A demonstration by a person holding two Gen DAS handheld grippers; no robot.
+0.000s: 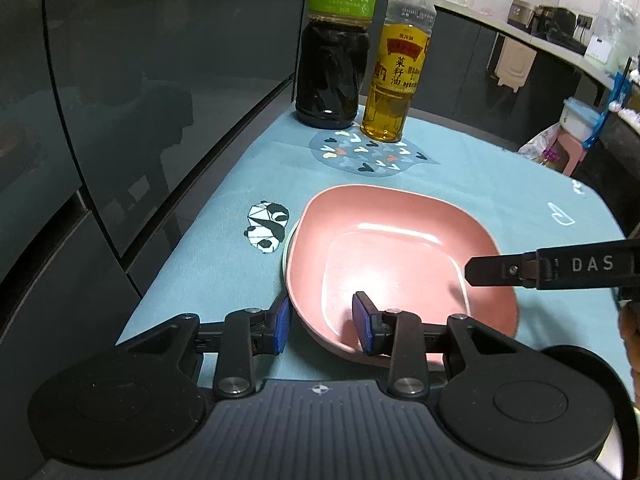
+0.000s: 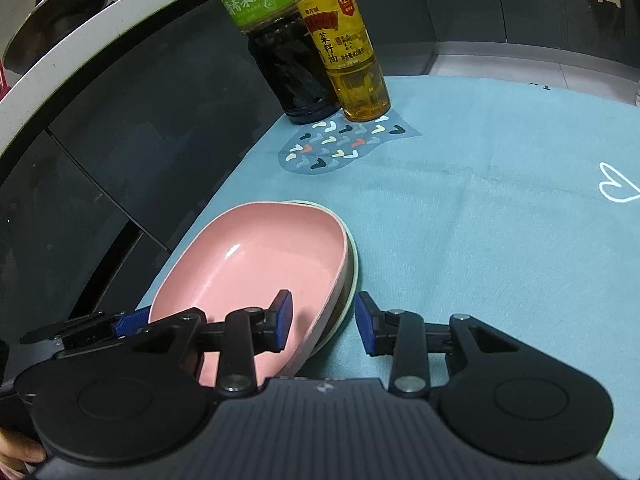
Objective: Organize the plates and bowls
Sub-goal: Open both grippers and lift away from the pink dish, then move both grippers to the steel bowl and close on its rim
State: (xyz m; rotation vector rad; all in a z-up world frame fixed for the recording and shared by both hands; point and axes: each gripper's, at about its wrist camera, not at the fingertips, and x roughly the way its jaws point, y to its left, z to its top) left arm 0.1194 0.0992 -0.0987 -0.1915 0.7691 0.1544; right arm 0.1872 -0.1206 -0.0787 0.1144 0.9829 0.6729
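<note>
A pink square plate (image 1: 400, 240) (image 2: 248, 256) lies on top of a small stack, and a pale green plate's rim (image 2: 353, 260) peeks out beneath it. My left gripper (image 1: 323, 328) straddles the pink plate's near-left rim, one pad outside and one inside, with gaps on both sides. My right gripper (image 2: 324, 322) straddles the stack's right rim in the same way, and its pads stand off the rim. One of its fingers (image 1: 496, 270) reaches over the plate in the left wrist view. A blue-tipped finger (image 2: 130, 323) of the left gripper shows at the plate's left edge.
A dark vinegar bottle (image 1: 332, 72) and a yellow oil bottle (image 1: 396, 80) stand together at the far end of the teal tablecloth (image 1: 500, 184). Dark glossy cabinet fronts (image 1: 120, 120) run close along the table's left edge. A pan (image 2: 52, 12) rests on a white counter beyond.
</note>
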